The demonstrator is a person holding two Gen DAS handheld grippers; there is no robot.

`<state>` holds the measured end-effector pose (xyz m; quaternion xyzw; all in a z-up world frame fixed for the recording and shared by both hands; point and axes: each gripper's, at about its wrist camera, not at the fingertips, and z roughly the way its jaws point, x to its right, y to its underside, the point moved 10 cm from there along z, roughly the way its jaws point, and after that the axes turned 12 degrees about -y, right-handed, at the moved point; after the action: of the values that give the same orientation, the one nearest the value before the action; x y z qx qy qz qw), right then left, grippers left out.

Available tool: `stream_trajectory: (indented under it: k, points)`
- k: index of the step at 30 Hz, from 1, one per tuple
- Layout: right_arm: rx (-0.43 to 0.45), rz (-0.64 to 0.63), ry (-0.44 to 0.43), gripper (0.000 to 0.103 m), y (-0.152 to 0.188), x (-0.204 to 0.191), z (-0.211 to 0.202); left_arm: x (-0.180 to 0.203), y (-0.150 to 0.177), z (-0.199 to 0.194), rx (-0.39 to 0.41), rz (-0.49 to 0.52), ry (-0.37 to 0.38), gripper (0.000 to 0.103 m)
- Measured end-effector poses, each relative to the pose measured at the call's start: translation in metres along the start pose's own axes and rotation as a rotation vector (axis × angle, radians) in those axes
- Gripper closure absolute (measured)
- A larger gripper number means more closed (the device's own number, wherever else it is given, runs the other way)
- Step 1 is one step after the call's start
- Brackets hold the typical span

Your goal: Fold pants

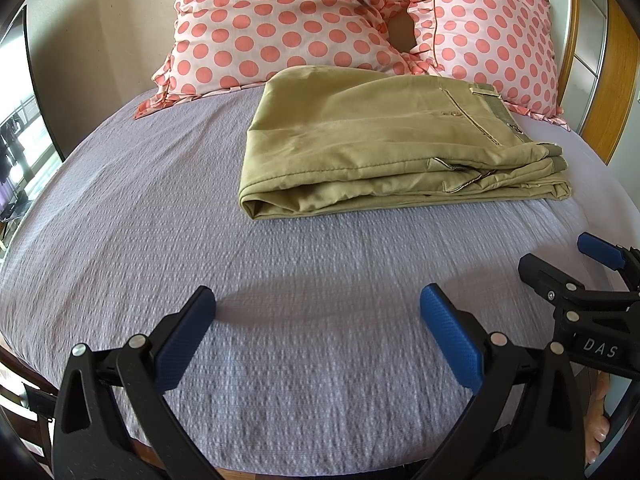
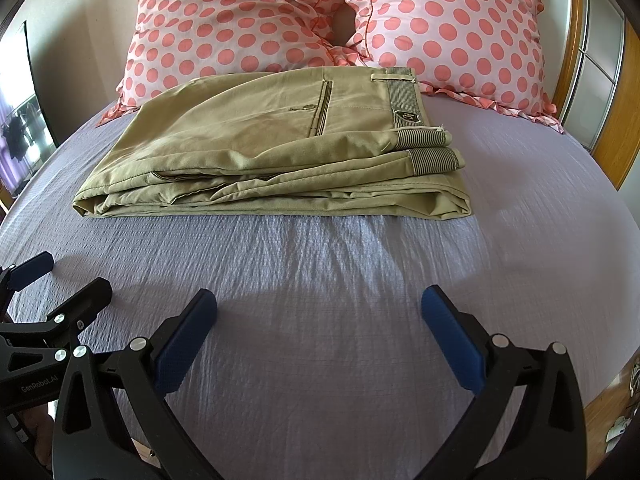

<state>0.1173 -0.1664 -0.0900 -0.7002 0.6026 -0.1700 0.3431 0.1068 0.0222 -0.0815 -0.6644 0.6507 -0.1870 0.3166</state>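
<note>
Khaki pants (image 1: 380, 144) lie folded in a flat stack on the lilac bedspread (image 1: 200, 240), waistband to the right, just in front of the pillows. They also show in the right wrist view (image 2: 272, 152). My left gripper (image 1: 318, 304) is open and empty, hovering over bare bedspread well short of the pants. My right gripper (image 2: 319, 306) is open and empty too, over the bedspread (image 2: 340, 280) near the front. The right gripper shows at the right edge of the left wrist view (image 1: 564, 264); the left gripper shows at the left edge of the right wrist view (image 2: 60, 280).
Two pink pillows with coral dots (image 1: 280, 20) (image 2: 448, 28) lean at the head of the bed behind the pants. A wooden bed frame (image 2: 616, 128) runs along the right side. A window (image 1: 16, 140) is at the far left.
</note>
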Motion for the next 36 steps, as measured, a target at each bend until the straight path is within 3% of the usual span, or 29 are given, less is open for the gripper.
stream_trajectory:
  k: [36]
  points:
    - [0.001, -0.002, -0.001, 0.001, -0.0006, 0.0001, 0.0001, -0.0012, -0.0014, 0.0016, -0.003, -0.002, -0.001, 0.002]
